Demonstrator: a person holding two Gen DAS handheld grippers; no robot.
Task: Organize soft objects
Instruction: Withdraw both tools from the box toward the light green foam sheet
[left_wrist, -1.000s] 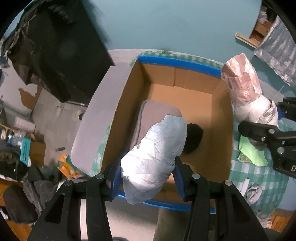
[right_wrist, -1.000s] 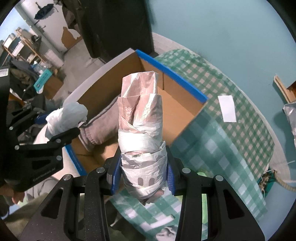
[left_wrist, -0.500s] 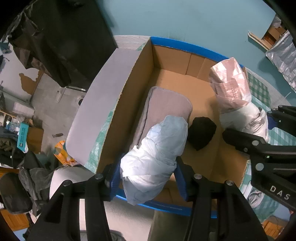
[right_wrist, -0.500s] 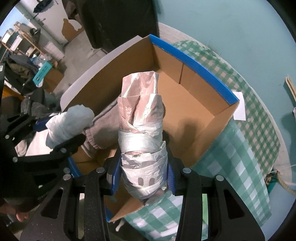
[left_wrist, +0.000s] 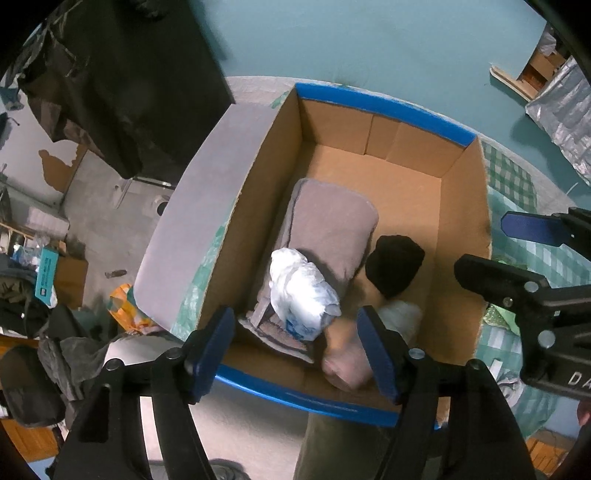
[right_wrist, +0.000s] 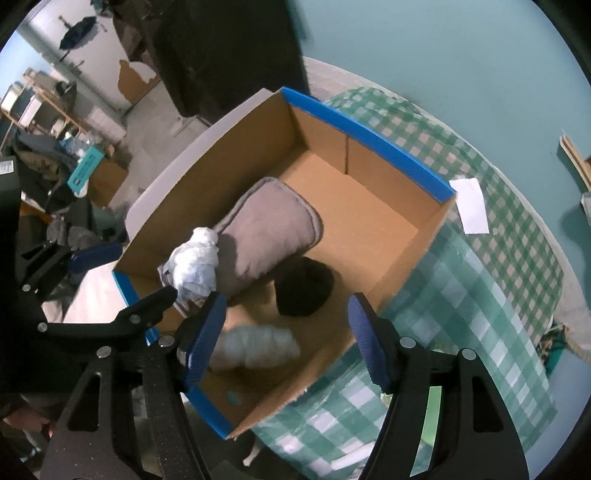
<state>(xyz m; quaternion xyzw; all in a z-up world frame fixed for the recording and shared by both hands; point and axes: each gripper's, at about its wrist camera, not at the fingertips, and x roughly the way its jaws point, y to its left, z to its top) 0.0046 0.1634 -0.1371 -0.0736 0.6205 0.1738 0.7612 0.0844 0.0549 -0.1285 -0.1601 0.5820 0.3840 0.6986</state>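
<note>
Soft bundles are seen lying inside the cardboard box, below both grippers. A white plastic-wrapped bundle is found resting on the near end of a folded grey cushion, just ahead of the left gripper, whose jaws have just been opening and are now spread wide with nothing pressed between the blue pads. A second, pinkish-white wrapped bundle is seen blurred on the box floor directly under the right gripper; those jaws have likewise just been opening and are released, the bundle lying beneath them without being squeezed. In the left wrist view the same bundle appears beside the inner pad of the left gripper, near the box's blue-taped front edge. A dark rounded soft item is placed between the cushion and the right gripper, touching the cushion's side. The box is set on a surface covered by a green checked cloth, to the right of the right gripper, with a white slip of paper lying on it beyond the box corner.
</note>
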